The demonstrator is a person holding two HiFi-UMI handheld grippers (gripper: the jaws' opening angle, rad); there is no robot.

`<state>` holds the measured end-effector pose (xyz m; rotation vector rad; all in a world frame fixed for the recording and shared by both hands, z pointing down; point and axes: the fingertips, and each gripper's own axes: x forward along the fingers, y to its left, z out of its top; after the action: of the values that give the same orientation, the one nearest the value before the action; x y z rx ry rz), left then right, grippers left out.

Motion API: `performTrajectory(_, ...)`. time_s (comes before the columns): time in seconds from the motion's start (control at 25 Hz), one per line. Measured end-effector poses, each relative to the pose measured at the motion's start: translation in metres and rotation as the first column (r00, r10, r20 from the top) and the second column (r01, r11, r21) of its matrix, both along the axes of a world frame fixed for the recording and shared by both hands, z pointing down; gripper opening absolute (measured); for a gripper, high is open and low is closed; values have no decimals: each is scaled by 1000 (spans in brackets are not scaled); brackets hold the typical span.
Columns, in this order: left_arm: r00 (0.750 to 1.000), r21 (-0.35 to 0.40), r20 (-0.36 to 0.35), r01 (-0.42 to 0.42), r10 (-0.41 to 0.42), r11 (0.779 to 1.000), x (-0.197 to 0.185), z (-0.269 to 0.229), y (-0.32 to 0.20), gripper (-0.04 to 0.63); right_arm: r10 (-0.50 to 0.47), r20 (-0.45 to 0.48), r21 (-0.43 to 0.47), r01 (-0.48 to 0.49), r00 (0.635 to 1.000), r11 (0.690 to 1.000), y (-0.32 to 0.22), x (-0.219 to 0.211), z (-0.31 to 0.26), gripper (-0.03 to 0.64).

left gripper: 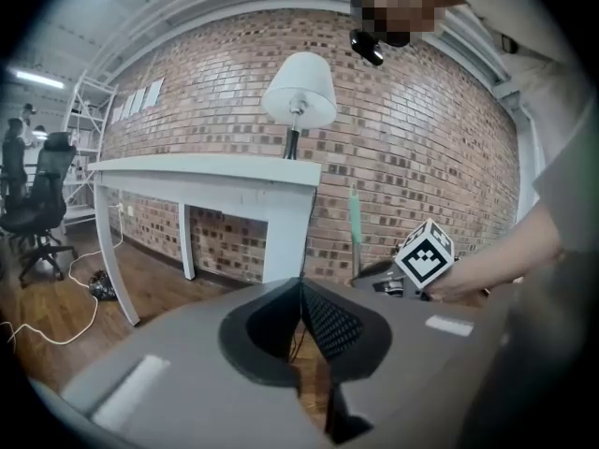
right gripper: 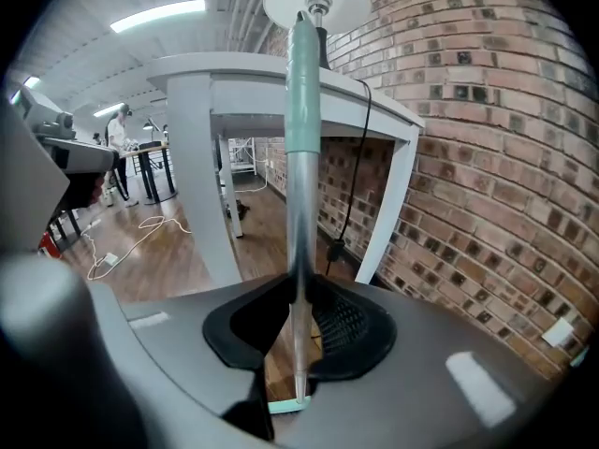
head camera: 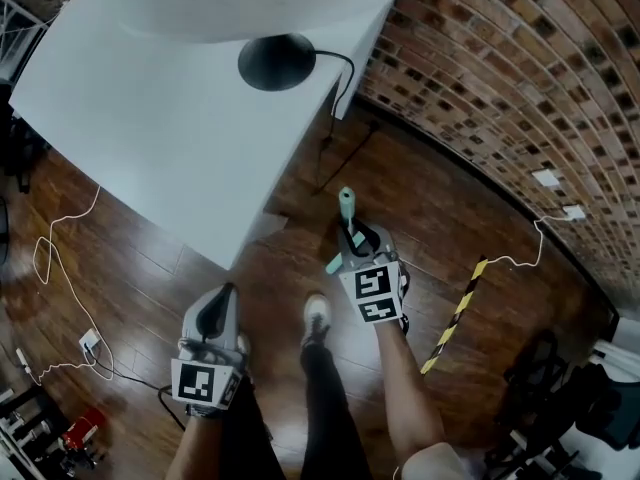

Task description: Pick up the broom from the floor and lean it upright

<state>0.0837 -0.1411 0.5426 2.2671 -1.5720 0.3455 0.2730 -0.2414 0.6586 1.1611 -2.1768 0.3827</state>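
One tool (head camera: 355, 243) downward around upright broom (head camera: 346, 204)

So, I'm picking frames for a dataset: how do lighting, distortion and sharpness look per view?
Head view: dim, soft sheen on the dark wooden floor, red brick wall bowed by the lens. Left gripper view: heavy fisheye, black corners, soft foreground. Right gripper view: same fisheye, bright ceiling strip light, pale green broom handle fairly sharp.

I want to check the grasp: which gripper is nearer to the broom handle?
Right. The right gripper grips the broom handle; the left gripper is apart, to its left, shut and empty.
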Motion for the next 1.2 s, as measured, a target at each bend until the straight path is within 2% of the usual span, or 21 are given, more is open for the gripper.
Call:
performTrajectory(0.12, 1000, 1, -30, 0, 0, 1000, 6, -2, -3, 2, -41, -11, 15, 41, 999, 999, -20, -12, 1, 89)
performTrajectory(0.2, 999, -8, -39, 8, -8, 1000, 4, -1, -4, 2, -94, -59, 32, 96, 994, 995, -32, -19, 3, 95)
performTrajectory(0.36, 1000, -8, -28, 10, -11, 1000, -3, 5, -4, 2, -161, -111, 48, 167, 981, 985, -55, -26, 9, 97)
performTrajectory(0.48, 999, -53, -43, 16, -18, 998, -5, 9, -5, 2, -180, -131, 52, 188, 975, 981, -73, -28, 12, 100)
performTrajectory(0.64, 1000, -22, -14, 17, -18, 1000, -10, 16, -9, 2, -186, -131, 47, 193, 974, 980, -87, -28, 18, 100)
performTrajectory(0.92, 999, -68, -51, 5, -9, 998, 2, 21, -15, 2, -183, -149, 64, 195, 972, 979, -100, -31, 20, 116)
performTrajectory(1.08, 999, -19, -54, 0, -1, 1000, 1, 20, -19, 2, -220, -176, 67, 235, 959, 970, -102, -35, 26, 128)
performTrajectory(1.2, 999, -68, -50, 6, -9, 998, -3, 27, -14, 2, -228, -169, 64, 241, 959, 968, -104, -38, 28, 160)
